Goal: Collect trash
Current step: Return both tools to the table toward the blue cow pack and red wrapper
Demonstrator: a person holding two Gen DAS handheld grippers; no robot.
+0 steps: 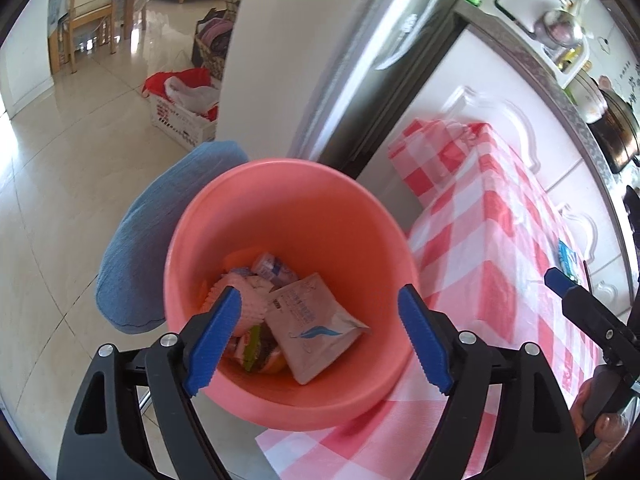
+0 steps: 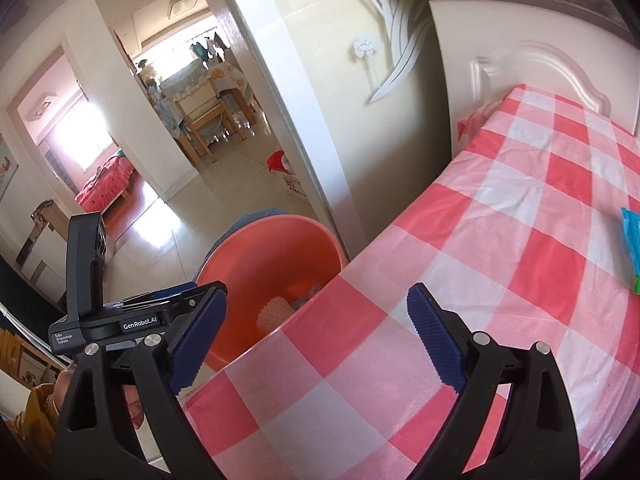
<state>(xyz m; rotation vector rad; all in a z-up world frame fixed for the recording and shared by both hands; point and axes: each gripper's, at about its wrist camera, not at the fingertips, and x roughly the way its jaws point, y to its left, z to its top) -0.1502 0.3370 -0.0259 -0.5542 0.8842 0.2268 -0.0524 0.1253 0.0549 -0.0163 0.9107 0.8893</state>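
We saw a pale wrapper [image 1: 316, 324] crumpled among trash in the pink bin [image 1: 288, 208]. Above the bin, our left gripper [image 1: 320, 340] gaped empty; beside it, our right gripper [image 2: 316, 344] too.

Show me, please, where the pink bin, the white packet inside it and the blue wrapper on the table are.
pink bin [image 1: 304, 208]: left wrist view, inner back wall.
white packet [image 1: 310, 330]: left wrist view, middle of its printed face.
blue wrapper [image 2: 631, 240]: right wrist view, the part visible at the picture's edge.
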